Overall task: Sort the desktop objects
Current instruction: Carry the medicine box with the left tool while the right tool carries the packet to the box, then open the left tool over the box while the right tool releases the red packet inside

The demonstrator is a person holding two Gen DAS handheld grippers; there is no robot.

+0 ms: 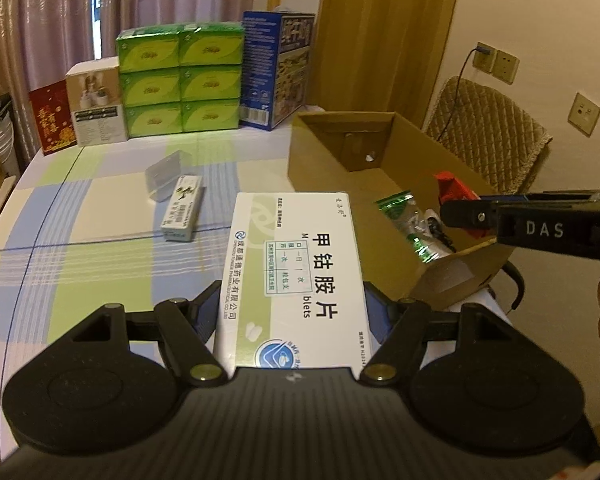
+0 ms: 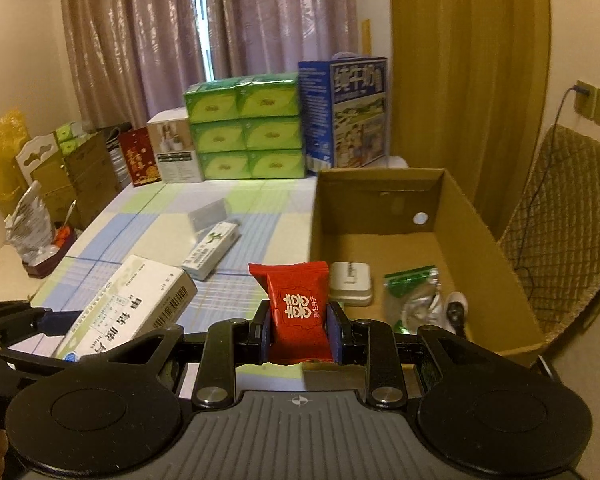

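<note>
Up close in the left view, the left gripper (image 1: 294,312) squeezes a white pill box (image 1: 296,276) above the checked table (image 1: 100,208), beside the brown box (image 1: 404,200). Next, in the right view, the right gripper (image 2: 300,330) pinches a red candy (image 2: 296,308) at the brown box's near edge.

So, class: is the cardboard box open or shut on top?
Open: the cardboard box has no lid over it, and its floor shows with a green packet lying inside.
</note>
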